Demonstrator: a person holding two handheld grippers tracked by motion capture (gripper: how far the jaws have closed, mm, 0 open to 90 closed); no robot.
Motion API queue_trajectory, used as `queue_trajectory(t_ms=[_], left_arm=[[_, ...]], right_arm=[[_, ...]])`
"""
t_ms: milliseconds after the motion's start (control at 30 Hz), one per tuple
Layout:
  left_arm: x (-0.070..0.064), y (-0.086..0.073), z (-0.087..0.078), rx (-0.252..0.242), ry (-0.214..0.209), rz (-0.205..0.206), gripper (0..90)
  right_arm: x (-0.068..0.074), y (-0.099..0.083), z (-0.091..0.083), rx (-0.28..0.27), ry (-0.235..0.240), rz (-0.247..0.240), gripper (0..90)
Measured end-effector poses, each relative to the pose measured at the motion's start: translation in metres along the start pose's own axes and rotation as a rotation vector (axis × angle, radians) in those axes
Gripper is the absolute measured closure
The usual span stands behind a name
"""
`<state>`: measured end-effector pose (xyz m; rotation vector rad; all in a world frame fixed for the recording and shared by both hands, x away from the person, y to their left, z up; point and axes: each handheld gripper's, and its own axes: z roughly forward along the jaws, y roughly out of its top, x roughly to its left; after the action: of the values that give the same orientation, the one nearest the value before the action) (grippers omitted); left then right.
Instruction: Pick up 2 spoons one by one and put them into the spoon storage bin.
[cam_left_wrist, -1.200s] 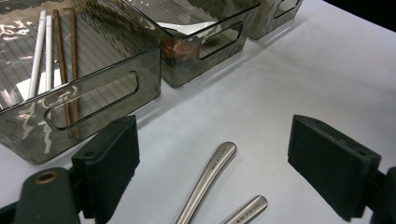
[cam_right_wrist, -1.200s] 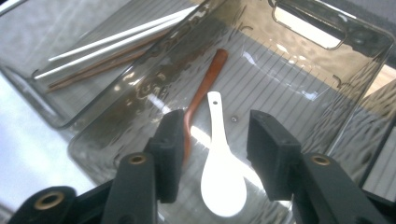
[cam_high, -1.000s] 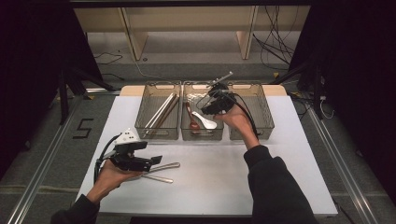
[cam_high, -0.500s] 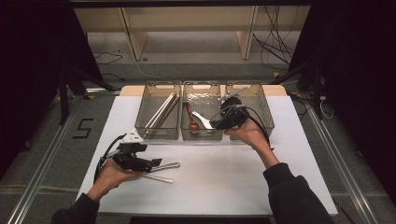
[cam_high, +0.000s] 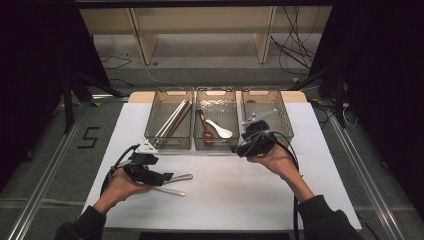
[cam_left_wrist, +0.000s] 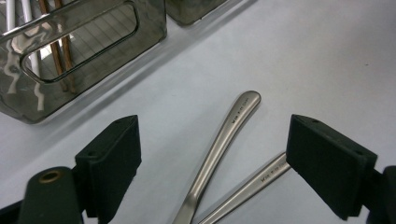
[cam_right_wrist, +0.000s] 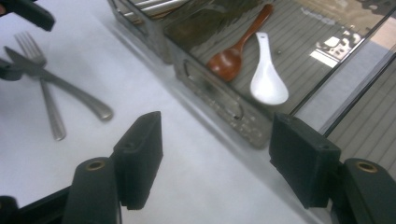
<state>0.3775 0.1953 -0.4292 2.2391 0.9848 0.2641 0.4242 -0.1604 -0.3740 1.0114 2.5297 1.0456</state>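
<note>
Now the right gripper (cam_high: 246, 145) has drawn back, jaws wide and empty, from the middle bin (cam_high: 216, 146), while the left gripper (cam_left_wrist: 215, 158), also wide, straddles the fork (cam_left_wrist: 219, 149) and knife (cam_left_wrist: 254, 184) near the desk's front-left edge, likely next.

High view: overhead from person's side, facing forward and down, far, whole table (cam_high: 225, 200) visible. Left gripper view: close, low over two metal handles (cam_left_wrist: 219, 149). Right gripper view: close, facing middle bin (cam_right_wrist: 224, 100); shares handles (cam_right_wrist: 70, 100).

White spoon (cam_right_wrist: 267, 74) beside brown spoon (cam_right_wrist: 236, 48)
</note>
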Motion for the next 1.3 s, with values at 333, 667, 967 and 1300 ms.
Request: queue_trajectory(t_ms=[333, 667, 967, 1300], left_arm=[[0.002, -0.002, 0.003, 0.056, 0.025, 0.018, 18.5], [0.003, -0.003, 0.008, 0.128, 0.030, 0.042, 20.6], [0.004, -0.004, 0.016, 0.219, 0.041, 0.065, 24.9], [0.008, -0.009, 0.020, 0.288, 0.049, 0.056, 30.5]], right_arm=[[0.008, -0.023, -0.013, -0.007, 0.022, 0.022, 33.6], [0.008, -0.044, -0.019, -0.004, 0.036, 0.056, 31.8], [0.014, -0.059, -0.019, 0.025, 0.058, 0.051, 31.8], [0.020, -0.071, -0.021, 0.042, 0.065, 0.052, 31.0]])
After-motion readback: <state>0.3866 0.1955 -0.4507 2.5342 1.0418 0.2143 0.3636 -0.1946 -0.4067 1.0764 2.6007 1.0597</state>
